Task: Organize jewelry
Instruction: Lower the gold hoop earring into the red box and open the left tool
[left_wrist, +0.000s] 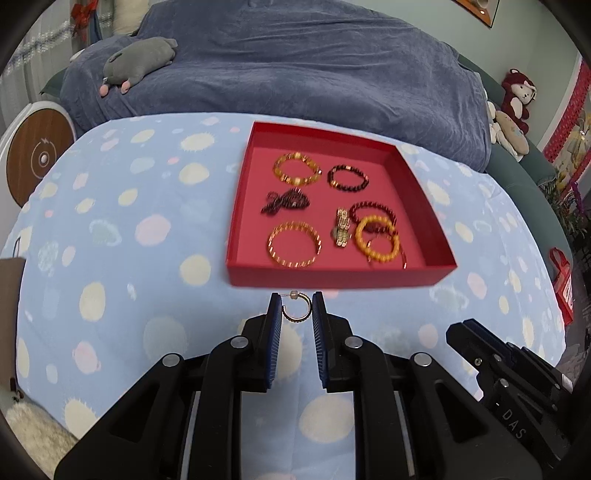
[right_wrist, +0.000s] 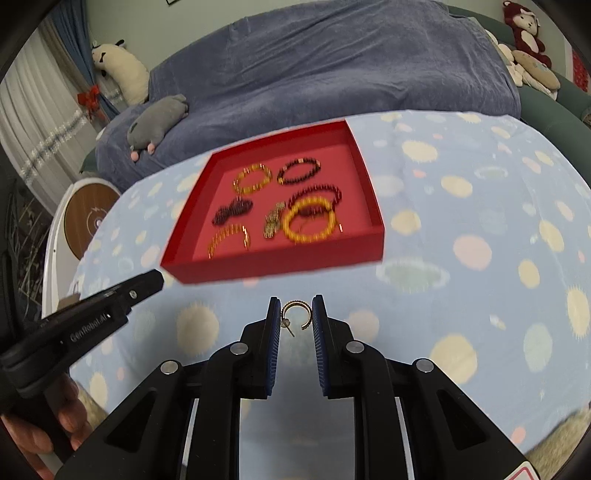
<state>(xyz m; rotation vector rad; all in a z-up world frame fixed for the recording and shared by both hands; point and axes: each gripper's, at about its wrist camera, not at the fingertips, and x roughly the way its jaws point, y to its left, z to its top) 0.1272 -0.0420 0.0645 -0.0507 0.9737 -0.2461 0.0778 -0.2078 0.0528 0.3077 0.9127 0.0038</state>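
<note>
Nearest in each wrist view is a small gold hoop earring pinched between the blue pads: the left gripper (left_wrist: 297, 308) holds one earring (left_wrist: 295, 312) with its post and stopper lying across the fingertips, and the right gripper (right_wrist: 295, 314) holds a second earring (right_wrist: 295, 314), its post hanging down toward the palm side. Both grips are narrow, on the hoops' outer edges only. Below and ahead of the fingers lies the table (left_wrist: 129, 240) with its spotted blue cloth, and just beyond the fingertips stands the red tray (left_wrist: 424, 206), its near wall facing both grippers. Inside it lie beaded bracelets, a gold chain bangle, a dark beaded piece and a small gold clasp-like item, some overlapping at the right. The likely next step is to carry the earrings over that wall and set them down. The risk I judge greatest: a thin hoop held edge-on may twist or slip from the pads and drop onto the patterned cloth, where it would be hard to spot, or land tangled among the stacked bracelets.
</note>
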